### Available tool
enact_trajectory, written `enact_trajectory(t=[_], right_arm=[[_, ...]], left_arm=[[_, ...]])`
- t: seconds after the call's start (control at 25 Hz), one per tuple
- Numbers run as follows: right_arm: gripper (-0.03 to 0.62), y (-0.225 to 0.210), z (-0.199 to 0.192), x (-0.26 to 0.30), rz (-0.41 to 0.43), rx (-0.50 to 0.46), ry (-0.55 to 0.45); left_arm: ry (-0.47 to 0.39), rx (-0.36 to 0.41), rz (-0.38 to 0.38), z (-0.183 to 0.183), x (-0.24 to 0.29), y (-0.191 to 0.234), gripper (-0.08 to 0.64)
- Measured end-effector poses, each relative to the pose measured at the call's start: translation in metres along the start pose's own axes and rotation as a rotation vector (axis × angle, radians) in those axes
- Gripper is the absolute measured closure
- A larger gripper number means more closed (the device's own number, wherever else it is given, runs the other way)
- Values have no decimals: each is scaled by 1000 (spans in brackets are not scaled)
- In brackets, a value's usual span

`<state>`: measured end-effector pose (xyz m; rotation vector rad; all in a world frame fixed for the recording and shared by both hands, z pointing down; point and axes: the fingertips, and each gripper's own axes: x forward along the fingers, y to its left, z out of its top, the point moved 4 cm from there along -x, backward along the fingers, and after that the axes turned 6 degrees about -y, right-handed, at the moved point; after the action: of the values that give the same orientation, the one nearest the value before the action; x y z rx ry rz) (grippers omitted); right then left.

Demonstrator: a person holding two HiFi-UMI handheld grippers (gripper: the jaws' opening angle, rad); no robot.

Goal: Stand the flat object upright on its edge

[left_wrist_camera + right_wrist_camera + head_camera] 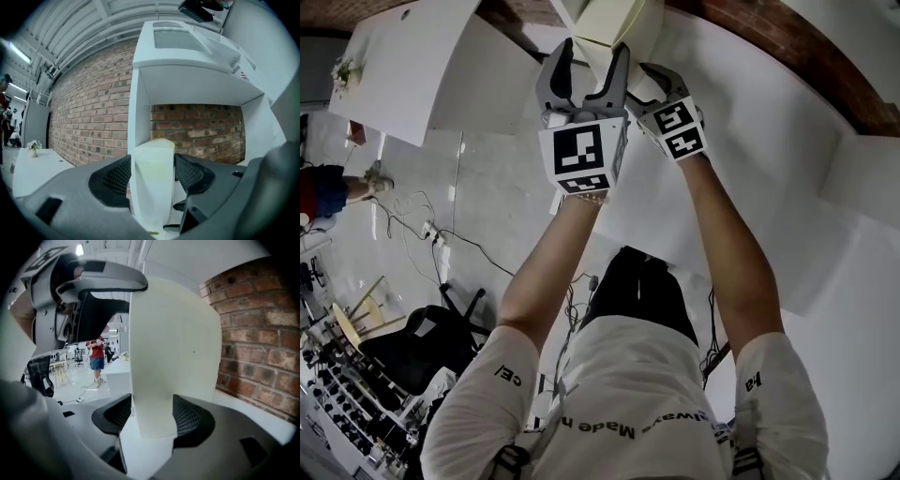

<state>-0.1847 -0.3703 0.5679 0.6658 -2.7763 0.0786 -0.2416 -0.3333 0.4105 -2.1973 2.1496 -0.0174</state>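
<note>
A red brick wall runs behind a white table, and a white shelf unit fills twelve to three o'clock in the left gripper view. In the head view a black office chair stands at eight o'clock on the pale grey floor, with cables trailing at nine o'clock. A strip light glows overhead.

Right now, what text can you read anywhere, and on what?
"Made" on the shirt; neighbouring words unclear.
Sleeve marks: too blurred to read.
Marker cube: black squares only, no words.
Label on the white shelf: too small to read.
</note>
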Motion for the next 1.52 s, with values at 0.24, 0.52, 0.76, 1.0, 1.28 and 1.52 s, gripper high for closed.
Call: enact_trajectory(t=[0.24, 0.52, 0.76, 1.0, 1.28, 1.52], right_arm=[[316, -4, 10, -35, -36, 24, -30], [338, -5, 35, -115, -111, 98, -72], [405, 8, 66, -201, -150, 135, -114], [463, 20, 108, -282, -180, 160, -169], [520, 26, 155, -377, -244, 141, -227], [538, 48, 186, -433, -304, 103, -234]], left_arm=[[21, -46, 0, 0, -21, 0, 290], [58, -107, -61, 12, -58, -16, 291], [70, -137, -179, 35, -104, -50, 416], [71, -153, -323, 71, -143, -96, 493], [13, -196, -437, 126, -167, -147, 523], [-7, -232, -522, 164, -191, -172, 534]])
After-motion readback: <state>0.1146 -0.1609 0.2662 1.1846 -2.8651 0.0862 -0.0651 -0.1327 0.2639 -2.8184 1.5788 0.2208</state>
